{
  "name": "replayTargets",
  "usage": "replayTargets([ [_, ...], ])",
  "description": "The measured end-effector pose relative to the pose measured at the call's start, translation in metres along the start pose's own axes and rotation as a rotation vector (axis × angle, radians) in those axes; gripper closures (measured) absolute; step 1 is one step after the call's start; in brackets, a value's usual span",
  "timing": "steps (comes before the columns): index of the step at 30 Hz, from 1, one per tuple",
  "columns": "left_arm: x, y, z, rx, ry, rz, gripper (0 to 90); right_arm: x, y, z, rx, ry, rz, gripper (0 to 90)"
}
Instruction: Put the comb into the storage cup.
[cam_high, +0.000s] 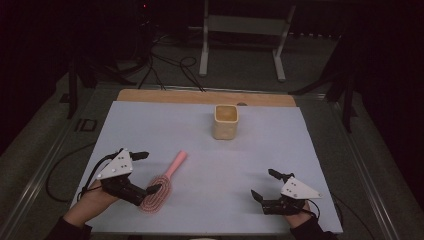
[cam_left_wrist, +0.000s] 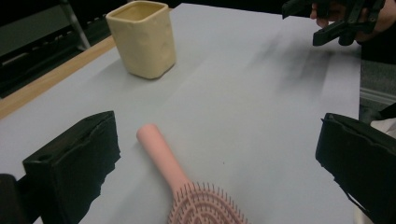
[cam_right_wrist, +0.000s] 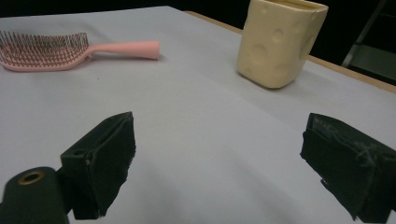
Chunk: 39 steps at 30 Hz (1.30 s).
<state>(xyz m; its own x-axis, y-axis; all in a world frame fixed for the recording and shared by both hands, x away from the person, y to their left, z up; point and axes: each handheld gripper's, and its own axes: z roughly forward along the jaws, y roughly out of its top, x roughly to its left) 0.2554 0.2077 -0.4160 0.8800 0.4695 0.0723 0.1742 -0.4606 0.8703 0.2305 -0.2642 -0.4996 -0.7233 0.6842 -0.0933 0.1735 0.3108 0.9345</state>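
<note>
A pink hairbrush (cam_high: 162, 185) lies bristles up at the front left of the white table top, its handle pointing toward the far right. My left gripper (cam_high: 150, 172) is open and straddles the brush, with one jaw on either side of where the handle (cam_left_wrist: 159, 154) meets the head. Nothing is gripped. A cream cup (cam_high: 225, 121) with a dimpled wall stands upright near the back middle. My right gripper (cam_high: 262, 183) rests open at the front right, holding nothing. From it the brush (cam_right_wrist: 56, 51) lies far left and the cup (cam_right_wrist: 280, 42) stands ahead.
The white table top (cam_high: 260, 145) ends in a wooden strip (cam_high: 200, 96) along the far edge. A metal stand (cam_high: 240, 30) and cables lie on the floor behind. The right hand's gripper (cam_left_wrist: 336, 21) appears at the top right of the left gripper view.
</note>
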Motion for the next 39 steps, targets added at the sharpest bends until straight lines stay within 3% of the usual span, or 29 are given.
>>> replayTargets([
  [4,0.002,0.011,0.010,0.017,-0.013,0.017,0.0,0.000,0.000,0.000,0.000,0.002,0.002,9.8],
  [7,0.002,0.015,0.014,0.037,0.005,0.038,0.0,0.000,0.000,0.000,-0.001,0.003,0.002,9.8],
  [10,0.003,0.020,0.021,0.058,-0.008,0.027,0.0,0.000,-0.001,0.000,0.006,0.004,0.007,9.8],
  [18,0.002,0.028,0.046,0.097,-0.059,0.085,2.3,0.000,0.000,0.001,0.003,0.008,0.005,9.8],
  [23,0.004,0.028,0.056,0.117,-0.076,0.097,6.9,0.000,-0.001,0.001,0.007,0.012,0.005,9.8],
  [25,0.006,0.026,0.060,0.123,-0.081,0.100,14.8,0.000,-0.001,0.002,0.006,0.012,0.006,9.8],
  [30,0.011,0.021,0.071,0.142,-0.086,0.108,18.8,0.000,-0.001,0.002,0.005,0.012,0.006,9.8],
  [39,0.019,0.011,0.091,0.183,-0.100,0.093,44.4,0.000,-0.001,0.002,0.008,0.014,0.002,9.8],
])
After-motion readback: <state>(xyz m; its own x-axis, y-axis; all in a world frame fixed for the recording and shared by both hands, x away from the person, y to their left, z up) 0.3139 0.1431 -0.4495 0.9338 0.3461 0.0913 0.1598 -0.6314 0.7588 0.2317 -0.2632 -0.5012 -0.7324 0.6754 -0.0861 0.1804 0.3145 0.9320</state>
